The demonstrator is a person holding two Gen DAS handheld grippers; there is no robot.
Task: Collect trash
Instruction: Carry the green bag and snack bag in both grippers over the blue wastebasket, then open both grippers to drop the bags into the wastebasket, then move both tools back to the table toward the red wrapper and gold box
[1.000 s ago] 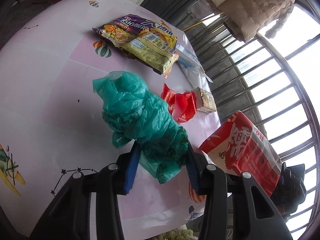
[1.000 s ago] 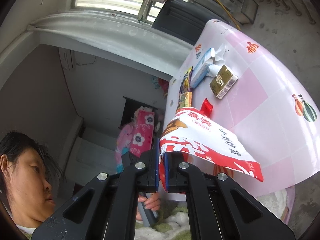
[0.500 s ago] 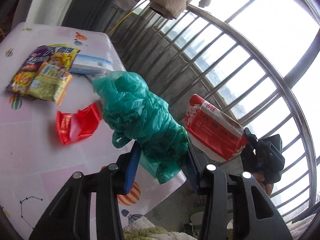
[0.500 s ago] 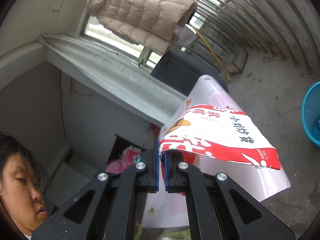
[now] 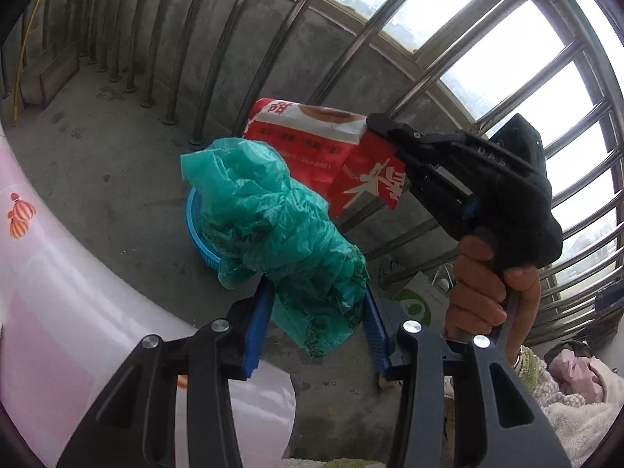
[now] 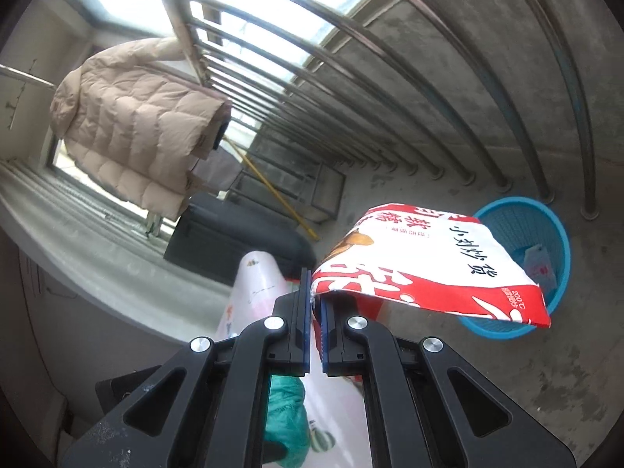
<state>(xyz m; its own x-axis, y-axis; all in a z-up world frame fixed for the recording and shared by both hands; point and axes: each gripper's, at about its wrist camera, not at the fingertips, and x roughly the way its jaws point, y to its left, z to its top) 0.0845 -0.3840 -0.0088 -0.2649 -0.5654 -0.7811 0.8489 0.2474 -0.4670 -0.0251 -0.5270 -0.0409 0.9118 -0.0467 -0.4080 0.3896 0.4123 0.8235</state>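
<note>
My left gripper (image 5: 316, 312) is shut on a crumpled green plastic bag (image 5: 273, 226), held in the air past the table's edge. Behind the bag, on the concrete floor, stands a blue plastic basket (image 5: 195, 230), mostly hidden by it. My right gripper (image 6: 316, 300) is shut on the corner of a red and white snack bag (image 6: 425, 269), which hangs over the blue basket (image 6: 546, 226). In the left wrist view the right gripper (image 5: 384, 124) pinches the same snack bag (image 5: 312, 144), with a hand (image 5: 483, 288) on its handle. A scrap of the green bag (image 6: 284, 409) shows low in the right wrist view.
The pink and white table cover (image 5: 46, 312) curves along the left. Metal window bars (image 5: 241, 58) stand behind the basket. A beige padded jacket (image 6: 132, 128) hangs at the window, with a dark suitcase (image 6: 234, 241) below it. Blankets (image 5: 577, 390) lie at the lower right.
Both grippers have swung away from the table toward the floor by the window bars, carrying the green bag and the snack bag. The blue basket now shows under them.
</note>
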